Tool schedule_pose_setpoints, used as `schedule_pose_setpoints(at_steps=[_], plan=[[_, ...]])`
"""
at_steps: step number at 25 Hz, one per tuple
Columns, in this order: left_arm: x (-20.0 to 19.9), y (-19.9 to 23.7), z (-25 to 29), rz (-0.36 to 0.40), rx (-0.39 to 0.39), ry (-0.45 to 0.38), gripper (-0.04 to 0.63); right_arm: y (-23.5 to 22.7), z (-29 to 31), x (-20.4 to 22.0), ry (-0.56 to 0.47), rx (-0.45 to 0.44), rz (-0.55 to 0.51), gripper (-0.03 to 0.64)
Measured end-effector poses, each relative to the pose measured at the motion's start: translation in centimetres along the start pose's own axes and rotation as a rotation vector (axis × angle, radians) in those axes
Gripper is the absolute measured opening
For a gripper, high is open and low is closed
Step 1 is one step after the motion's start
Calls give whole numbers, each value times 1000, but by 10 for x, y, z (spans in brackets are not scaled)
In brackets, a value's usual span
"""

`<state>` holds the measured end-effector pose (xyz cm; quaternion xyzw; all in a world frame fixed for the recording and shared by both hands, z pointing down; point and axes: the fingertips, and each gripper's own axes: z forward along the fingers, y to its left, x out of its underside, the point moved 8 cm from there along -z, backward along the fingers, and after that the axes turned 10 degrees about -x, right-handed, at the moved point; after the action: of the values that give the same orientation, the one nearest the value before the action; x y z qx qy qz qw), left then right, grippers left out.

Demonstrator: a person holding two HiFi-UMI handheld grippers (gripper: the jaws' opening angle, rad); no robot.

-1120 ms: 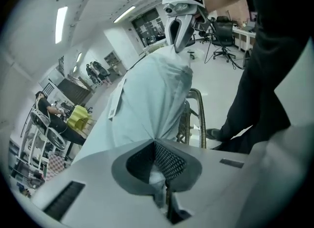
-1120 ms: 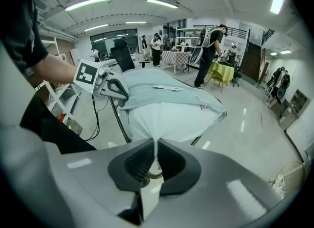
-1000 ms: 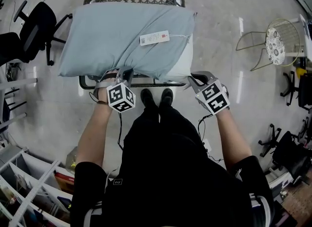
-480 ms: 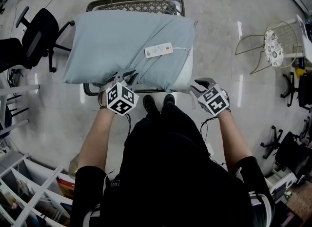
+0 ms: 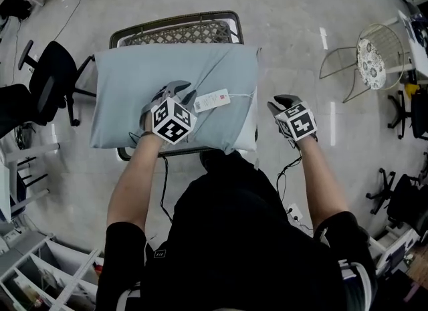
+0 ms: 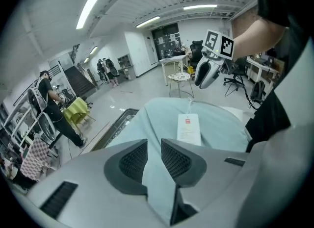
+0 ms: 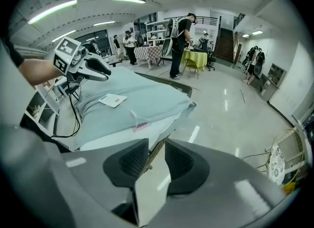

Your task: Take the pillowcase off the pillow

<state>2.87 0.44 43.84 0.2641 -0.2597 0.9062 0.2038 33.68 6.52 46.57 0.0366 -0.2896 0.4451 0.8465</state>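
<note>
head view: up top, aimed steeply down over the person's torso [image 5: 234, 236] onto the pillow [image 5: 127, 95] | left gripper view: right behind its jaws, close over the pillow, facing the hang tag [image 6: 188, 128] | right gripper view: just off the pillow's side, looking across it | shared: all three catch pillow + tag

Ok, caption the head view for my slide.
Grey-blue pillowcase still on the pillow, white tag on top, lying across a dark-framed chair on a glossy floor.
</note>
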Motion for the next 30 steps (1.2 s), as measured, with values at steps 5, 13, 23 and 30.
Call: schedule_pose_setpoints(at_steps=[5,13,23,30], plan=[[-26,47,69,0,32,56,94,-60,53,-26,25,-62,72,133],[-37,85,166,43,139,177,183,-121,128,-47,103,-331,79,271],[-30,91,204,141,471,340,128,-101,143,-92,95,-526,-207,231],[-26,96,189,381,368,346,12,-85,126,-98,92,-494,-314,45]])
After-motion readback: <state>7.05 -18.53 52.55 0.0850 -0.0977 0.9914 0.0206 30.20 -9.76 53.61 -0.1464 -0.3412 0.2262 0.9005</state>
